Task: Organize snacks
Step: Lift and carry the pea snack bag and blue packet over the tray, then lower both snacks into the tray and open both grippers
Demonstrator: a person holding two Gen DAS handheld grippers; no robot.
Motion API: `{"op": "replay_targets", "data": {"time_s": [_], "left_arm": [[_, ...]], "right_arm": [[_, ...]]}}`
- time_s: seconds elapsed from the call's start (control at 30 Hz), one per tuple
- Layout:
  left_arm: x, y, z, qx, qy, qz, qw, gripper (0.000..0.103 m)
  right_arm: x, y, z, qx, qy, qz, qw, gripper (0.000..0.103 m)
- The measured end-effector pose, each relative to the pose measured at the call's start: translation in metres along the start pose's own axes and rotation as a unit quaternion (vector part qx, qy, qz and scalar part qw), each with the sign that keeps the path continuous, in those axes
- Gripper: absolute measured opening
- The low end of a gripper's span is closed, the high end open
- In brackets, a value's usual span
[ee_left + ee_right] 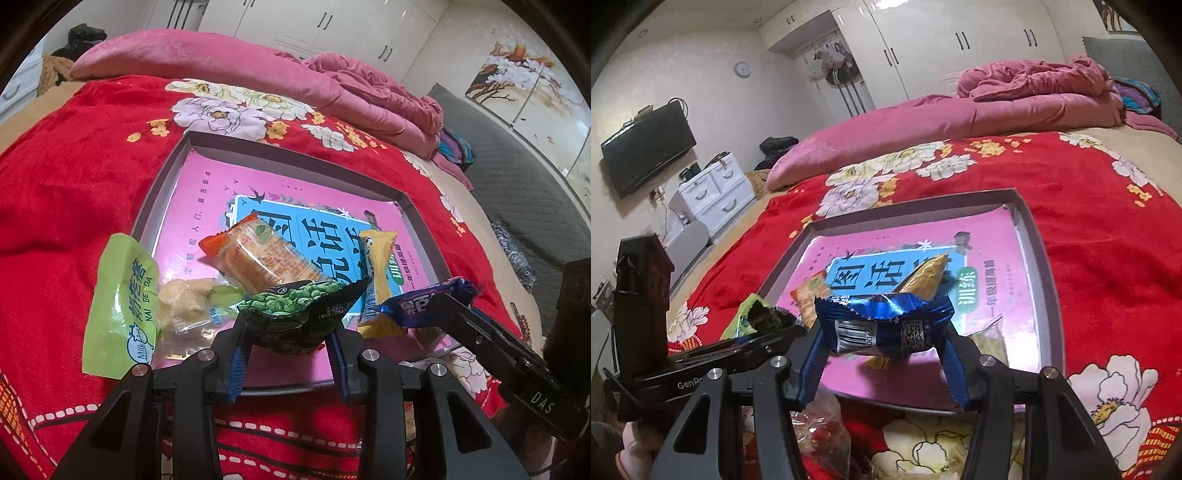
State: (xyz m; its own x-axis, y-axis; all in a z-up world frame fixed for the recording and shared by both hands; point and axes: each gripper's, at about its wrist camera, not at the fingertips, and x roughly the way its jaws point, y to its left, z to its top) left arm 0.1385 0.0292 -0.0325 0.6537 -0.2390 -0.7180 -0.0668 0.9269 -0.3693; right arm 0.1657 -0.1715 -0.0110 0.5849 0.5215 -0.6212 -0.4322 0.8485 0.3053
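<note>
My left gripper (288,343) is shut on a dark green pea snack bag (299,314), held over the near end of a shallow grey tray (159,184) lined with a pink book cover. My right gripper (884,343) is shut on a blue snack packet (882,325) with a barcode, also above the tray's (1049,280) near edge. In the left wrist view the blue packet (424,299) shows at the right in the other gripper's fingers. An orange cracker pack (266,258) and a yellow stick pack (380,280) lie in the tray. A light green milk candy bag (118,306) leans on the tray's left rim.
The tray rests on a red floral blanket (66,192) over a bed. Pink quilts (1027,96) are piled at the far side. A clear bag of pale snacks (184,302) sits at the tray's near left corner. White drawers (713,192) and a wall television (650,151) stand beyond the bed.
</note>
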Motion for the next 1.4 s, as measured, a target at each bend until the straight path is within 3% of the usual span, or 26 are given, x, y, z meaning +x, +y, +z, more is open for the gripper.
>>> {"op": "replay_targets", "data": {"time_s": [0.73,1.4], "left_arm": [[0.000,0.000,0.000,0.000,0.001,0.000,1.0000,0.039],[0.001,0.005,0.001,-0.002,0.000,0.002,1.0000,0.039]], "right_arm": [[0.003,-0.011,-0.003,0.004,0.010,-0.048,0.999,0.056],[-0.001,-0.011,-0.005,-0.008,0.016,-0.067,0.998,0.058]]}}
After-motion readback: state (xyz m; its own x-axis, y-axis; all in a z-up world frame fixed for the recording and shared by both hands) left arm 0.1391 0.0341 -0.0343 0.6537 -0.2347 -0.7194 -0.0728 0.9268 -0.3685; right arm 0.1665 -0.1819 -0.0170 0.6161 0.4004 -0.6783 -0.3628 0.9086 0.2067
